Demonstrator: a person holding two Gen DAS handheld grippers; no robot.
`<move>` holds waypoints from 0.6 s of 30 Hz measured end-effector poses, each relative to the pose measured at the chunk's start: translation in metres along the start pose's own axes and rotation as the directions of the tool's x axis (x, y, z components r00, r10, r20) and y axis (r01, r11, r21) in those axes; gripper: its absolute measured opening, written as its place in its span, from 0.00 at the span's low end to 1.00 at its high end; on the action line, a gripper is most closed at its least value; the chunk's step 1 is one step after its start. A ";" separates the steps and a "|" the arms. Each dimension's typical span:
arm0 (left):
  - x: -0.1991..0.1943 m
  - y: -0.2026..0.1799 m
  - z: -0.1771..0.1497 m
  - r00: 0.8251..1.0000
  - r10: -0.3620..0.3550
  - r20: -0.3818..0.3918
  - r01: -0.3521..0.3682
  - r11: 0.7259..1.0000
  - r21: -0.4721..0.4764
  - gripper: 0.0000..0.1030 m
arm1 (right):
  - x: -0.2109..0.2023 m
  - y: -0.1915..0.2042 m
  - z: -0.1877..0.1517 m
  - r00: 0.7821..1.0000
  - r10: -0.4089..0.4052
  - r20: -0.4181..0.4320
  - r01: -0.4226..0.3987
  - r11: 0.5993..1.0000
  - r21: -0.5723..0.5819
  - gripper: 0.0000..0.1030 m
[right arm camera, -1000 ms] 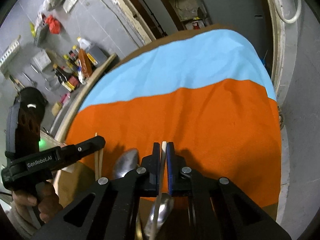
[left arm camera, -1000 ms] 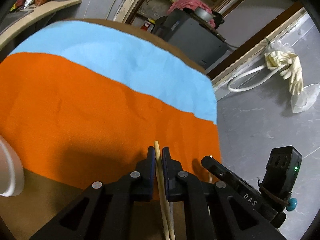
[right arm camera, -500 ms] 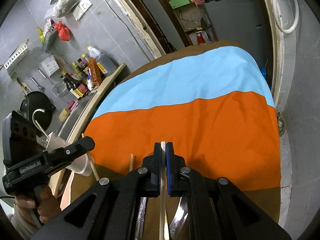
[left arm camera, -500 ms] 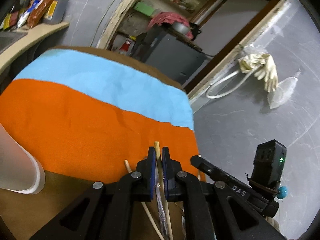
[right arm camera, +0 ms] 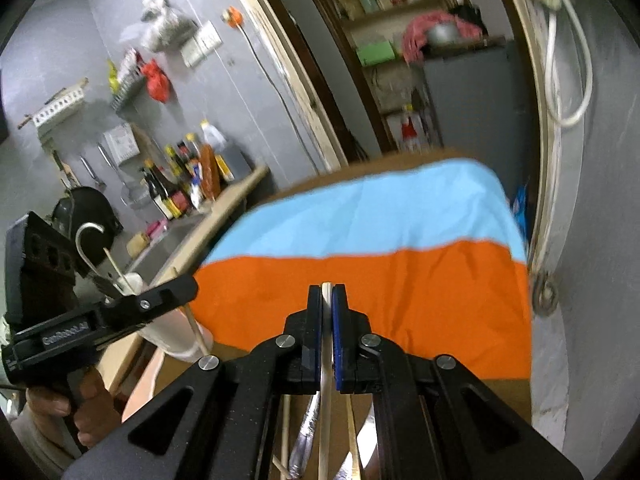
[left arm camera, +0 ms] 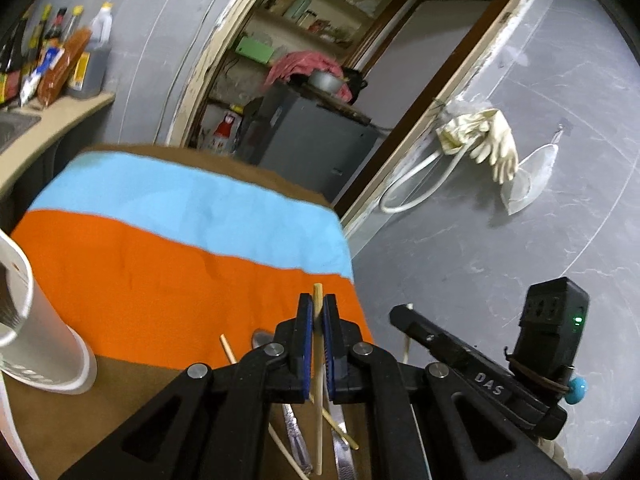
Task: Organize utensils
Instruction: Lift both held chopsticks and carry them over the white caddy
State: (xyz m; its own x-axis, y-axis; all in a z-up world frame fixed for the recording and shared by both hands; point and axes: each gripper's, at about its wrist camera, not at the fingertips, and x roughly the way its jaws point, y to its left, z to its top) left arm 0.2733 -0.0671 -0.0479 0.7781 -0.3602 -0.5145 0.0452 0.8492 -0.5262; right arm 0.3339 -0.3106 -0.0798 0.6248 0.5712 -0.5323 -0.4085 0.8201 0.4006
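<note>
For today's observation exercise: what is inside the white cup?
In the right view, the cup holds a chopstick and a hooked metal handle, both sticking out. Its lower contents are hidden by the left tool.

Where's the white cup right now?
In the left wrist view the white cup stands upright at the far left, on the brown tabletop at the orange cloth's near edge, left of the left gripper.

- The left gripper (left arm camera: 318, 312) pinches a wooden chopstick (left arm camera: 318, 400) between its blue pads.
- Loose chopsticks and metal cutlery (left arm camera: 294, 432) lie underneath.
- A white cup (left arm camera: 44, 344) stands left, beside the orange-and-blue cloth (left arm camera: 160, 264).
</note>
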 end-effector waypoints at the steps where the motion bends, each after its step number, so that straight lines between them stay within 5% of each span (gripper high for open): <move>1: -0.005 -0.003 0.002 1.000 0.000 0.013 -0.001 1.000 0.010 0.05 | -0.009 0.004 0.004 1.000 0.002 0.030 -0.001 1.000 -0.011 0.04; 7: -0.034 -0.016 0.019 0.998 -0.004 0.070 -0.001 0.998 0.065 0.05 | -0.049 0.039 0.026 0.977 0.025 0.210 -0.007 0.996 -0.085 0.04; 18: -0.110 -0.013 0.061 0.981 0.012 0.191 -0.036 0.991 0.125 0.05 | -0.087 0.129 0.069 0.882 0.135 0.452 -0.055 0.981 -0.186 0.04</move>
State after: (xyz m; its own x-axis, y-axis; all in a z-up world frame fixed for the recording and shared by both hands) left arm 0.2250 -0.0149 0.0563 0.8840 -0.2699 -0.3816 0.0951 0.9032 -0.4185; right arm 0.2731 -0.2568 0.0696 0.7963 0.5997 -0.0785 -0.5590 0.7793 0.2831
